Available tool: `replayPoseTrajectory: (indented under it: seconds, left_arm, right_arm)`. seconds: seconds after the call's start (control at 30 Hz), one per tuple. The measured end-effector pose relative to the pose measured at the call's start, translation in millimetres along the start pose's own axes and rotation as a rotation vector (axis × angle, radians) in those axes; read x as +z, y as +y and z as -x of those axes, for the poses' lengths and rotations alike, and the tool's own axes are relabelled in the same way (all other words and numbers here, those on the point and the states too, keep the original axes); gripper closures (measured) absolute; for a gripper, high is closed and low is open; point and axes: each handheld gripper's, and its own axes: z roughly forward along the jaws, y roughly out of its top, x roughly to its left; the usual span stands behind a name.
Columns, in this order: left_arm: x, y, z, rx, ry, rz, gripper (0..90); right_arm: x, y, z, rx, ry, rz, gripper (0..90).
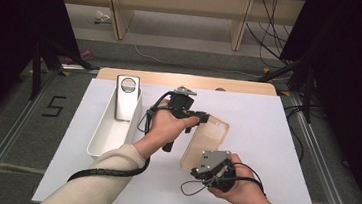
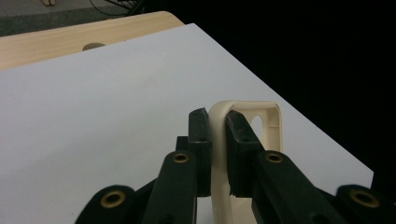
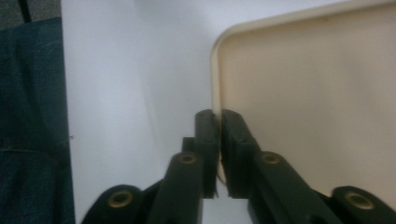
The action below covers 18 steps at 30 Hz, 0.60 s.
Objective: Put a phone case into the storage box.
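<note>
Because both claws pinched only its thin rim, the phone case [image 1: 205, 142] looked a light, bendy shell, translucent beige plastic that would flex before it broke and might slip if twisted. It hung just above the white counter [image 1: 265, 140], tilted, between the two hands. The left claw [image 1: 201, 119] was clamped on the edge by the camera cut-out, jaws nearly together with the wall of the case between them. The right claw [image 1: 197, 168] was clamped on the rim near the opposite, nearer corner. To my eye the raised side wall was the sensible place to hold; the flat back offered no purchase. A white tray [image 1: 100, 142] stood on the counter well to the left, with a silvery phone [image 1: 126, 97] propped upright at its far end. The counter top was smooth and bare otherwise. Beyond it ran grey floor, loose cables [image 1: 268, 35] and pale wooden furniture legs [image 1: 240, 22], with dark curtains either side.
</note>
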Motion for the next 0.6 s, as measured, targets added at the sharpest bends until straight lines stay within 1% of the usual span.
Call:
replayPoseTrajectory:
  seconds: [0.07,0.13,0.17,0.2,0.27,0.3,0.37,0.4,0.5,0.57,0.6]
  left_arm:
    - [-1.3,0.6,-0.8,0.009,0.008,0.008,81.9]
    - [-3.2,0.9,-2.6,0.022,0.011,0.022,81.8]
    - [-4.4,1.1,-3.4,0.030,0.016,0.028,81.9]
    - [-5.8,1.4,-4.5,0.043,0.017,0.038,81.8]
    - [-8.4,1.6,-5.7,0.068,0.037,0.052,81.7]
    - [-9.3,1.7,-5.9,0.084,0.049,0.056,81.7]
    - [-12.7,1.9,-7.2,0.118,0.077,0.074,81.7]
    - [-13.6,2.0,-7.8,0.125,0.083,0.082,81.7]
    - [-17.6,2.4,-10.4,0.148,0.103,0.109,81.7]
    - [-20.0,2.5,-12.6,0.157,0.112,0.124,81.7]
    - [-21.6,2.4,-13.9,0.162,0.120,0.134,81.7]
  right_arm:
    - [-0.2,-1.3,1.6,0.009,-0.033,0.012,73.9]
    - [-0.9,-2.5,3.4,0.019,-0.066,0.025,67.1]
    - [-1.6,-3.0,4.5,0.028,-0.073,0.034,63.2]
    - [-2.3,-3.4,5.7,0.040,-0.085,0.050,57.9]
    - [-4.4,-4.0,8.4,0.063,-0.100,0.076,52.6]
    - [-5.5,-4.4,9.6,0.070,-0.110,0.088,48.1]
    - [-6.6,-5.3,11.6,0.091,-0.123,0.109,43.6]
    - [-7.3,-6.4,13.3,0.101,-0.133,0.122,39.3]
    - [-8.6,-9.1,17.7,0.129,-0.146,0.154,31.8]
    - [-10.3,-11.3,21.4,0.164,-0.158,0.183,26.9]
    - [-11.0,-12.0,23.0,0.172,-0.159,0.193,25.6]
